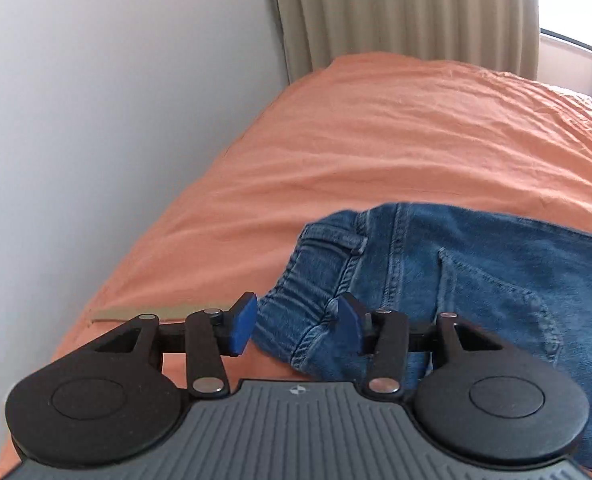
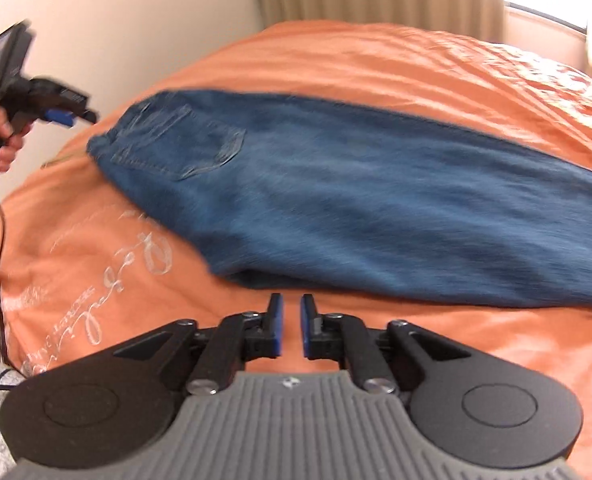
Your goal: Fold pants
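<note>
— The bed (image 2: 376,60) with its orange cover carried the jeans (image 2: 356,208), lying flat lengthwise.

— And the claws?

— Left claw (image 1: 296,326) spread beside the waistband (image 1: 320,272), right claw (image 2: 291,330) barely parted, both empty. Denim looked heavy and floppy; I'd pinch waistband and hem.

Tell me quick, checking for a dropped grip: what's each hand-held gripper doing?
Left hand-held gripper: open, holding nothing, above the jeans waistband.
Right hand-held gripper: slightly open, empty.
</note>
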Demonstrator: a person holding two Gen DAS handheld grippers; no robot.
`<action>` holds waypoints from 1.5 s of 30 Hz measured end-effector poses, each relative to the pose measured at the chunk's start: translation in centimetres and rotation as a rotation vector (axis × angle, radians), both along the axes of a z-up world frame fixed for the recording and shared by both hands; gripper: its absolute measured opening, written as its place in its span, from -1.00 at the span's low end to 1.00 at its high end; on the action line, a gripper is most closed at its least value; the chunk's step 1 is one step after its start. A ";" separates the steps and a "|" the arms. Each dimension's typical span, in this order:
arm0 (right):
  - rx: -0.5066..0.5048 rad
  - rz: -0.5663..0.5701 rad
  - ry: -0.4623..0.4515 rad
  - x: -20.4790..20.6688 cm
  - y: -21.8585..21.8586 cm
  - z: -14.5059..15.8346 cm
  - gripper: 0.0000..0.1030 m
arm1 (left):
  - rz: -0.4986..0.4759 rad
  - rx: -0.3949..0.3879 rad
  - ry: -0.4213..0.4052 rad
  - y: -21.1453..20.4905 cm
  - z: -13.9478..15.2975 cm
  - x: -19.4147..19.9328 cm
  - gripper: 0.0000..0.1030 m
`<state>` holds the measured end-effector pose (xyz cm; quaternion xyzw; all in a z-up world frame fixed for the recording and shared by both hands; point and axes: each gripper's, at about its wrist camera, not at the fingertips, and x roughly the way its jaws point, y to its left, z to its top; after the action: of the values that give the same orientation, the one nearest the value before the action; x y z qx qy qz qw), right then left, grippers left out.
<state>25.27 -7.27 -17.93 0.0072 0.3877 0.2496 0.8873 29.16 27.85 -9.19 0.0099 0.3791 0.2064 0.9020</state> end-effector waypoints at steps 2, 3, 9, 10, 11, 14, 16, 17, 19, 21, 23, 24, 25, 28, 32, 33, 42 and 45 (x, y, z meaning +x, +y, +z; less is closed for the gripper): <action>0.043 -0.076 0.011 0.7 -3.8 0.9 -0.51 | -0.054 -0.026 -0.021 -1.7 2.1 0.2 0.07; 0.067 -0.124 0.021 1.0 -6.2 1.4 -0.48 | -0.080 -0.044 -0.025 -2.7 2.8 0.3 0.07; 0.144 -0.366 0.055 2.5 -19.3 3.1 -0.31 | -0.234 -0.109 -0.035 -11.2 4.5 2.7 0.07; 0.158 -0.404 0.060 2.8 -21.8 3.3 -0.31 | -0.258 -0.112 -0.019 -13.0 4.2 3.3 0.07; 0.177 -0.435 0.062 2.9 -24.3 3.5 -0.31 | -0.279 -0.115 -0.003 -14.3 3.9 4.1 0.05; 0.237 -0.531 0.074 3.4 -31.3 3.8 -0.31 | -0.368 -0.155 0.021 -18.6 3.1 5.8 -0.03; 0.274 -0.605 0.079 3.8 -36.0 3.5 -0.31 | -0.457 -0.187 0.034 -21.8 2.6 6.8 -0.03; 0.290 -0.635 0.081 4.0 -37.9 3.2 -0.30 | -0.504 -0.188 0.042 -23.7 2.4 7.6 -0.03; 0.331 -0.695 0.084 4.3 -41.6 2.6 -0.31 | -0.610 -0.180 0.058 -28.2 2.2 9.2 -0.03; 0.373 -0.735 0.080 5.0 -44.2 1.6 -0.31 | -0.715 -0.181 0.069 -32.5 1.9 11.2 -0.03; 0.409 -0.764 0.074 5.6 -46.4 0.8 -0.31 | -0.821 -0.174 0.069 -37.2 1.6 13.2 -0.03; 0.425 -0.776 0.074 5.9 -47.3 0.3 -0.31 | -0.869 -0.171 0.076 -39.4 1.3 14.2 -0.03; 0.435 -0.788 0.077 6.4 -47.9 -0.2 -0.31 | -0.921 -0.169 0.086 -41.8 0.9 15.3 -0.03; 0.454 -0.815 0.091 7.8 -49.1 -2.0 -0.31 | -1.048 -0.159 0.110 -47.9 -0.4 18.1 -0.03; 0.491 -0.854 0.104 9.2 -50.3 -4.1 -0.32 | -1.217 -0.142 0.145 -55.8 -2.6 21.1 -0.03; 0.497 -0.861 0.104 9.5 -50.6 -4.5 -0.32 | -1.262 -0.139 0.159 -57.8 -3.3 21.8 -0.03; 0.558 -0.898 0.109 11.5 -51.3 -7.5 -0.34 | -1.464 -0.103 0.266 -69.1 -9.5 26.9 0.02; 0.580 -0.913 0.109 11.7 -51.6 -8.4 -0.53 | -1.475 -0.158 0.307 -70.8 -11.1 28.0 0.02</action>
<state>37.01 -58.87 -26.38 0.4324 0.3057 -0.0651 0.8457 57.17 -42.92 -20.34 0.2250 0.4093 -0.4821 0.7413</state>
